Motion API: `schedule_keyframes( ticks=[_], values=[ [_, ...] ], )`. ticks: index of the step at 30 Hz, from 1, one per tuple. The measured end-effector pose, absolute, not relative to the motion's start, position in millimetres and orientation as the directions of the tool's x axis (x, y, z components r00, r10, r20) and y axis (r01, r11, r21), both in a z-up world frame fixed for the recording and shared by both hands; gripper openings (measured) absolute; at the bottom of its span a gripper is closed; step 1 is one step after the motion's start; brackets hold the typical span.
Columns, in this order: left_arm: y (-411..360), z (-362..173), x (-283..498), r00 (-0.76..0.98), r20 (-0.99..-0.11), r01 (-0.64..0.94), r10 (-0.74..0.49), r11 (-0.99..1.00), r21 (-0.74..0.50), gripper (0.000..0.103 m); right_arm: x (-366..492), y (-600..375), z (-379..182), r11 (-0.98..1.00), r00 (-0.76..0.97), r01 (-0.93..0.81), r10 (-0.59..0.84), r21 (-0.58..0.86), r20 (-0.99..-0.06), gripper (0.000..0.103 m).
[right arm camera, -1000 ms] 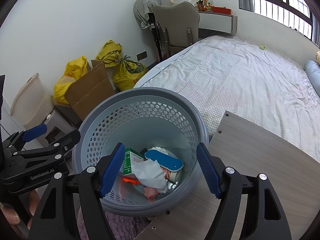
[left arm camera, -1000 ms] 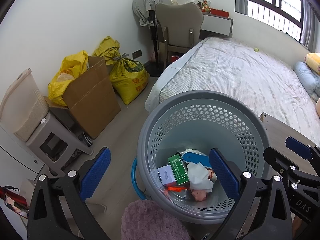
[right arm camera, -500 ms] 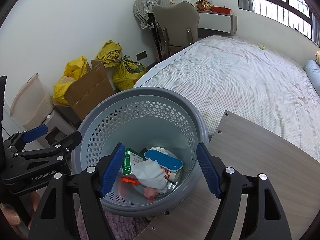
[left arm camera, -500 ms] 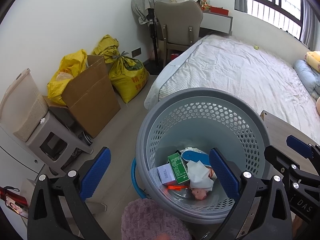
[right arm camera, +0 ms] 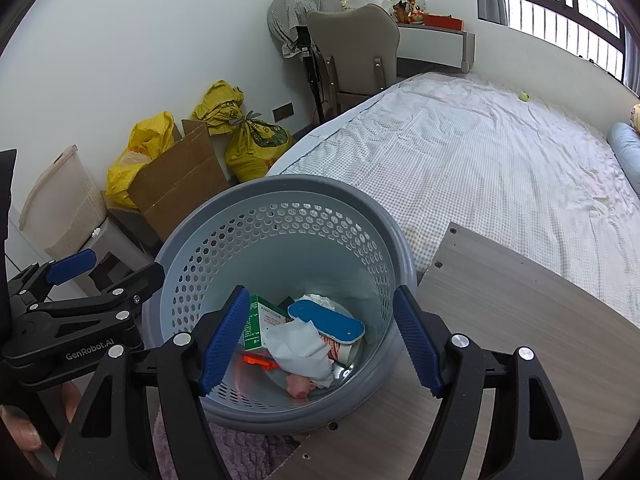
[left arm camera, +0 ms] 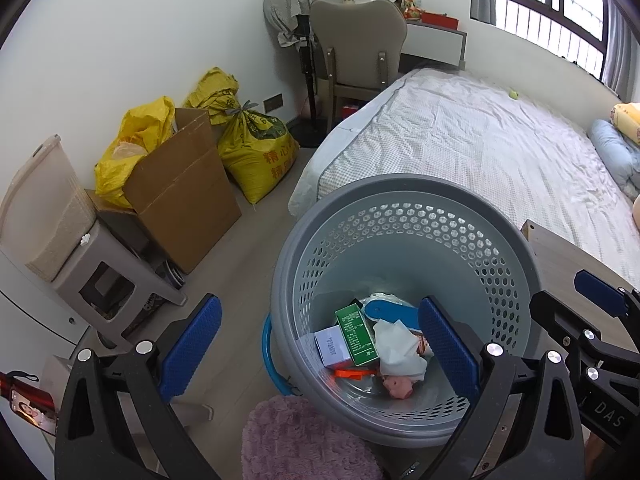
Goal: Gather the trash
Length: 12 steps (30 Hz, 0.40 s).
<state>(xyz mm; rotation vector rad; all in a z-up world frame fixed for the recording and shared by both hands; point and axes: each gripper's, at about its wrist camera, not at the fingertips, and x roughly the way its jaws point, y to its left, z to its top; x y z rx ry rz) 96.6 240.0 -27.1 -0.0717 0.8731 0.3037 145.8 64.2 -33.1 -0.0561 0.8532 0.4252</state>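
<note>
— Where is the trash?

— In my round grey plastic basket with the perforated wall (right arm camera: 280, 228). At its bottom lie a green cardboard box (left arm camera: 357, 336), a small white box (left arm camera: 331, 346) touching it, a crumpled white tissue (right arm camera: 302, 350), a flat blue oblong piece (right arm camera: 326, 321), a thin orange plastic bit (left arm camera: 354, 374) and a pink lump (left arm camera: 397, 387).

— And your tools?

— My left tool (left arm camera: 316, 354) is released, its blue pads wide apart and nothing between them; it hangs over the basket's near left rim. My right tool (right arm camera: 320, 344) is released too, pads spread above the basket's mouth, gripping nothing.

— Where does the basket stand?

— Beside the corner of the wood-grain bench (right arm camera: 520, 320), next to the bed with the checked sheet (right arm camera: 480, 168). A mauve fluffy rug (left arm camera: 304, 440) lies just in front of it.

— Anything else nearby?

— A brown cardboard box (left arm camera: 184, 196) and yellow sacks (left arm camera: 256, 152) stand along the white wall.
</note>
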Motion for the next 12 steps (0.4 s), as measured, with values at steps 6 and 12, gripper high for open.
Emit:
schedule_keyframes(
  ticks=[6, 12],
  values=[
    [238.4, -27.1, 96.6, 0.601, -0.764, -0.292, 0.235, 0.954, 0.064, 0.097, 145.7, 64.2, -33.1, 0.915, 0.580, -0.385, 0.341, 0.120, -0.740, 0.071],
    [238.1, -27.0, 95.9, 0.601, -0.764, -0.292, 0.235, 0.954, 0.064, 0.097, 145.7, 64.0, -33.2, 0.915, 0.579, -0.385, 0.341, 0.120, -0.741, 0.071]
  ],
)
